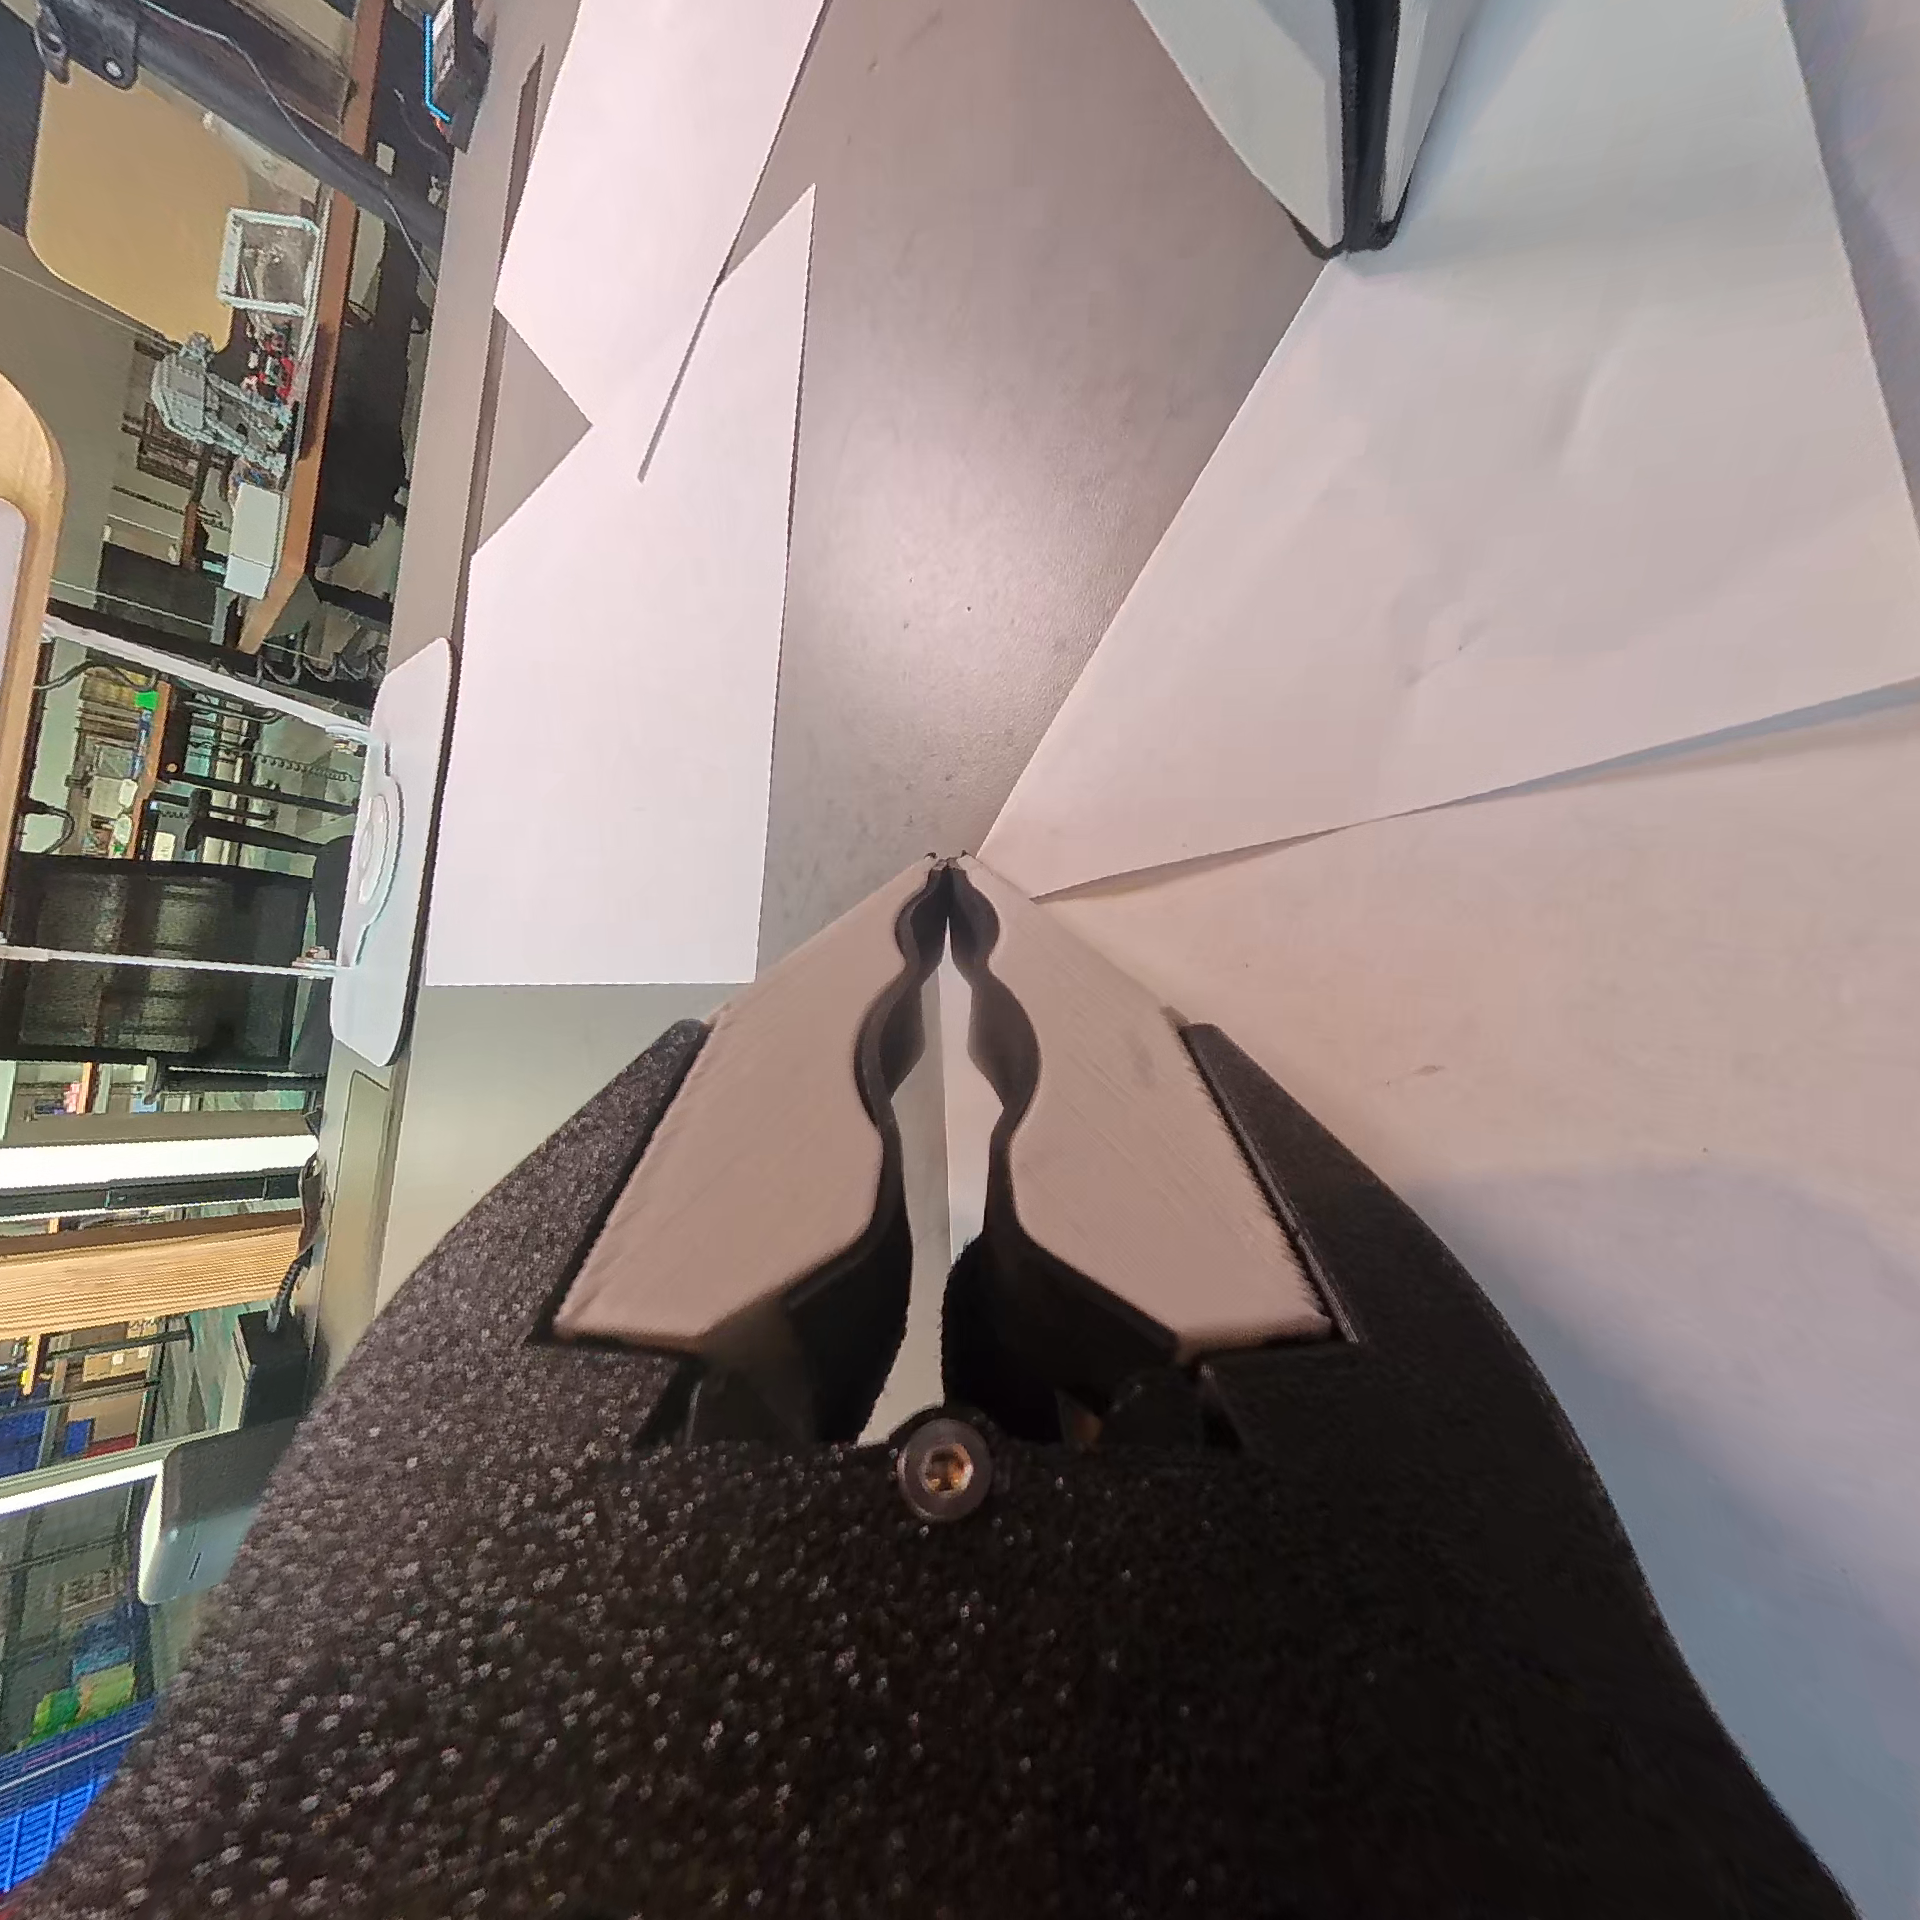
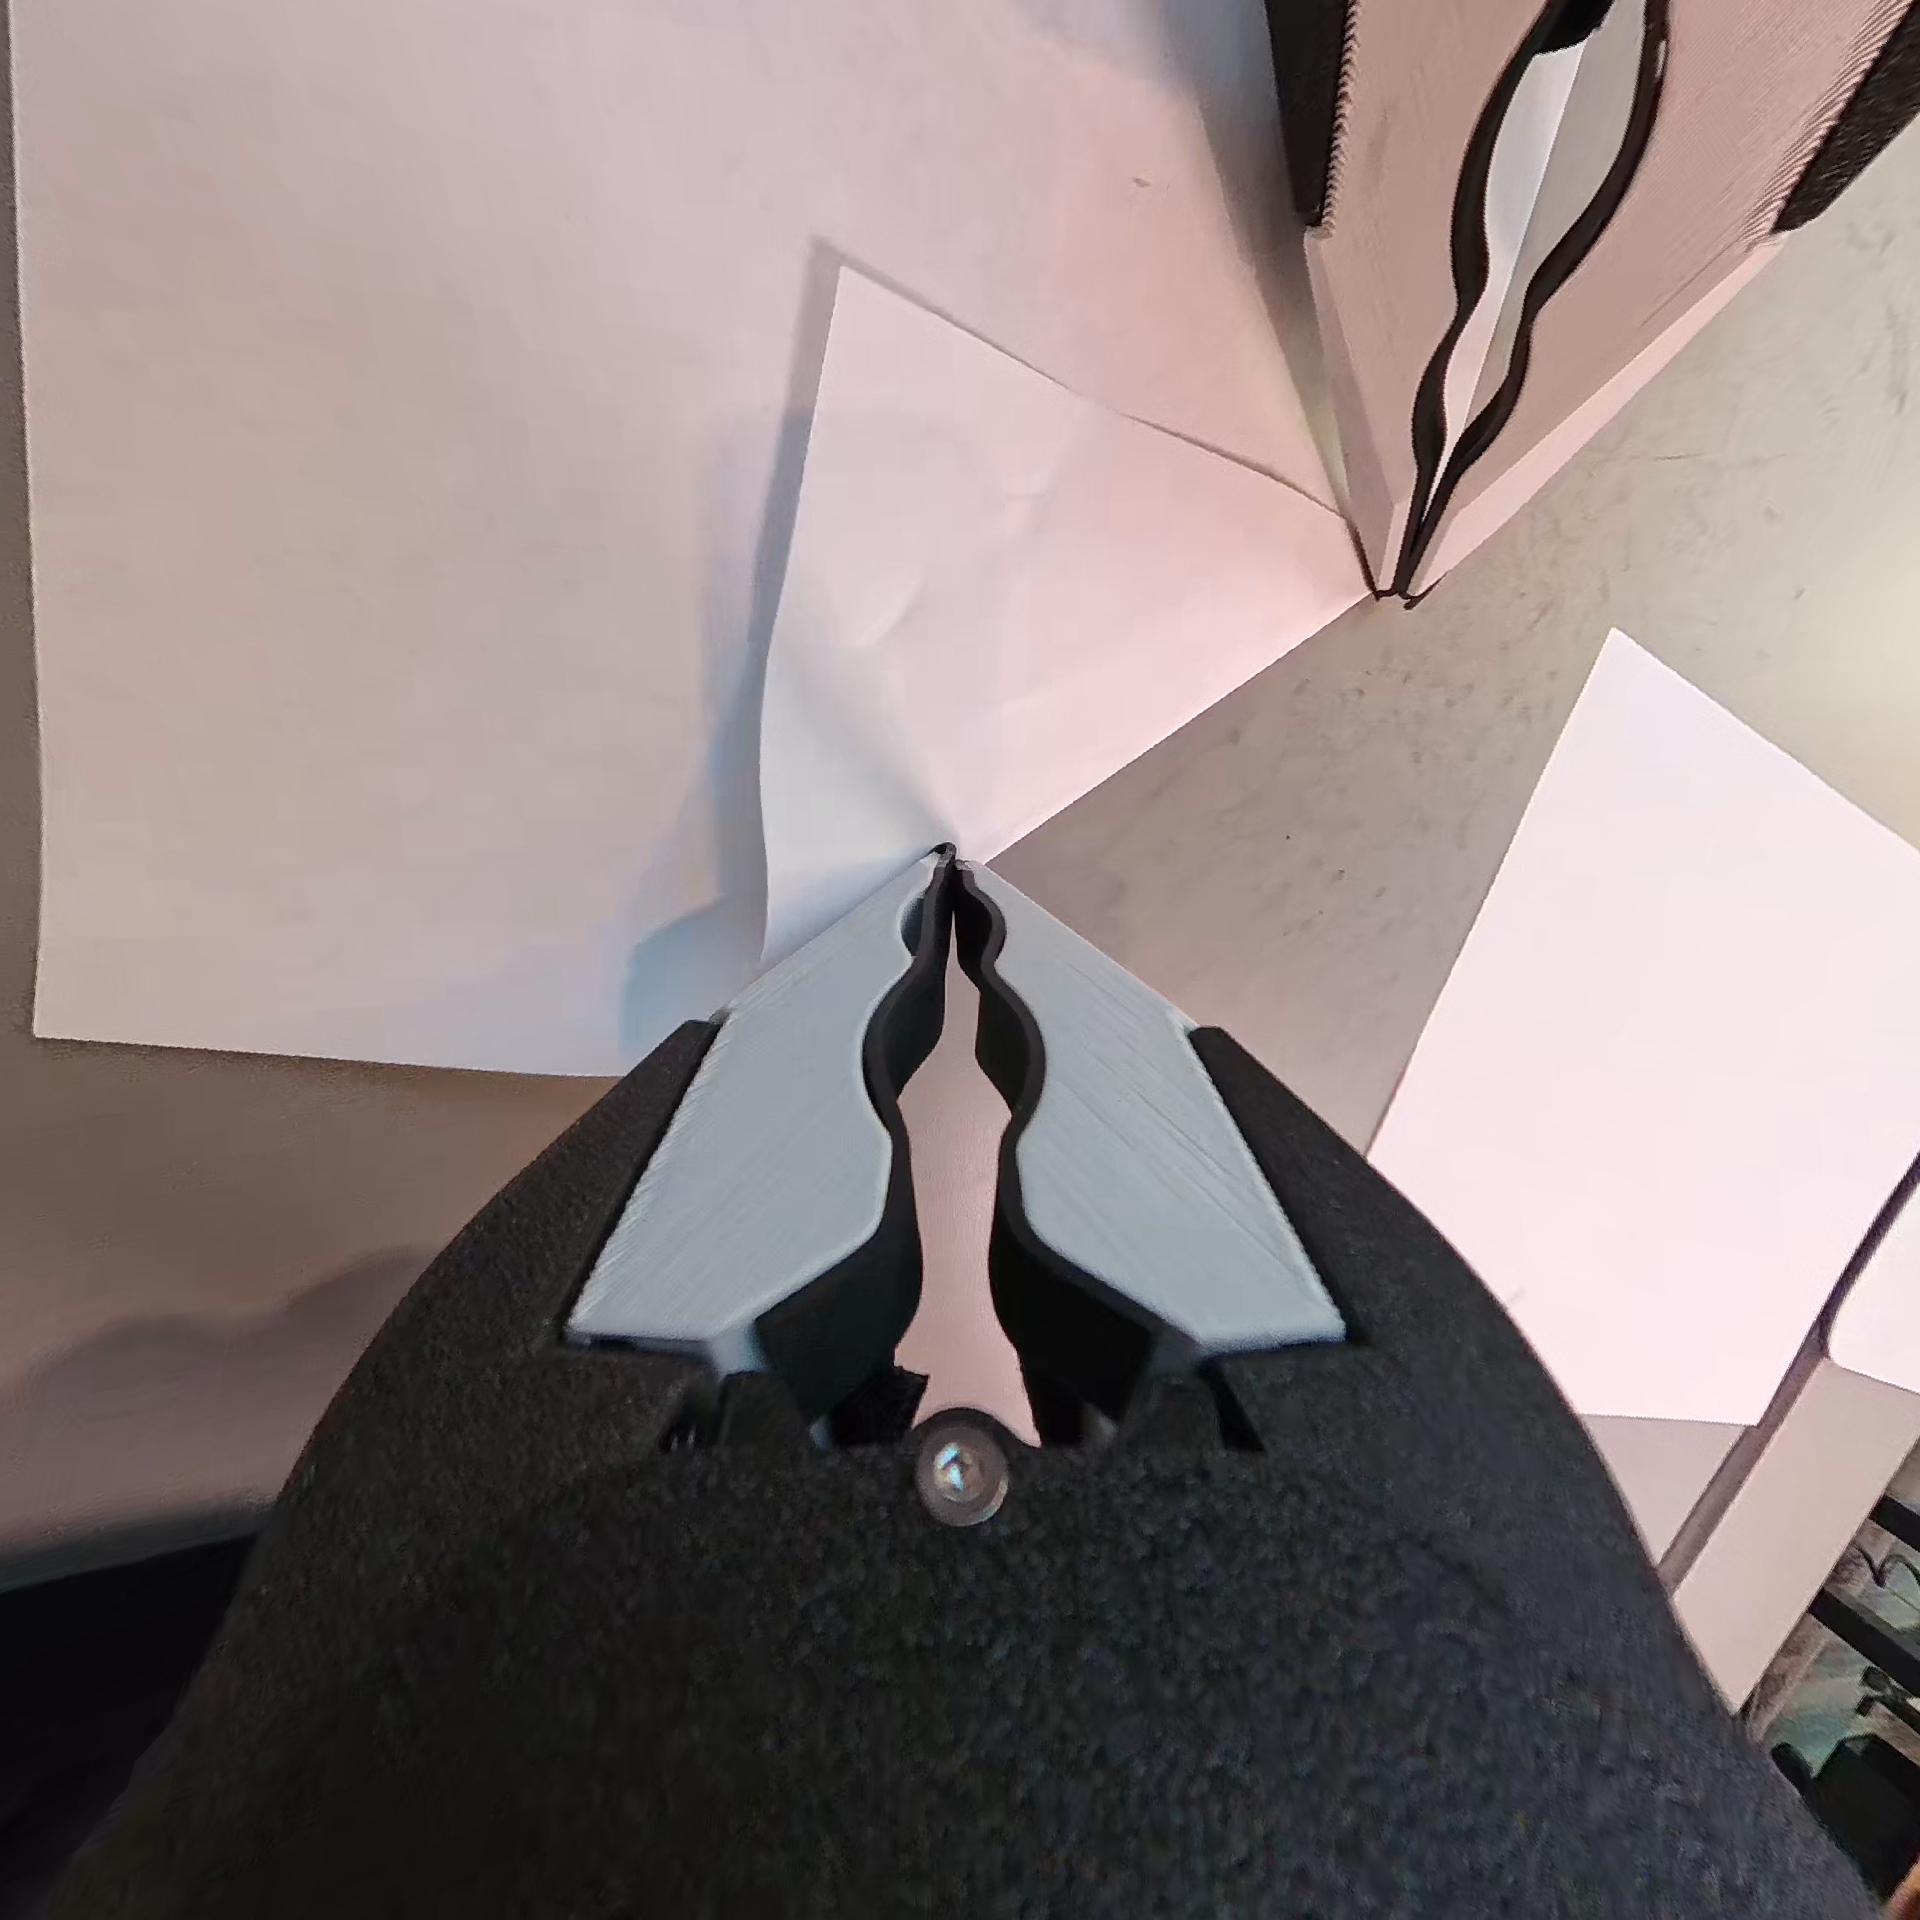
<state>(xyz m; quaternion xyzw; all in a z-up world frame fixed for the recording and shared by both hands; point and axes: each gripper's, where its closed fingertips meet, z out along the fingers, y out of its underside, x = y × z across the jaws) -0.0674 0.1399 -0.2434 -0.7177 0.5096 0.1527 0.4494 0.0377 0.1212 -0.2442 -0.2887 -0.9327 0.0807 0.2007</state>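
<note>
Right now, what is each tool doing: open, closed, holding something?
Left tool: closed, pinching a corner of the folded white paper sheet.
Right tool: closed, pinching another corner of the same sheet.

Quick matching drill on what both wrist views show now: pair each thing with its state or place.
Things:
1. left tool
2. right tool
3. folded sheet
4. table

States or places:
A. grey, bare between sheets
B. shut on the sheet's lower corner
C. flap lifted, creased
D. shut on the sheet's edge at the crease

Pairs: 1-D, 2-B, 3-C, 4-A
</note>
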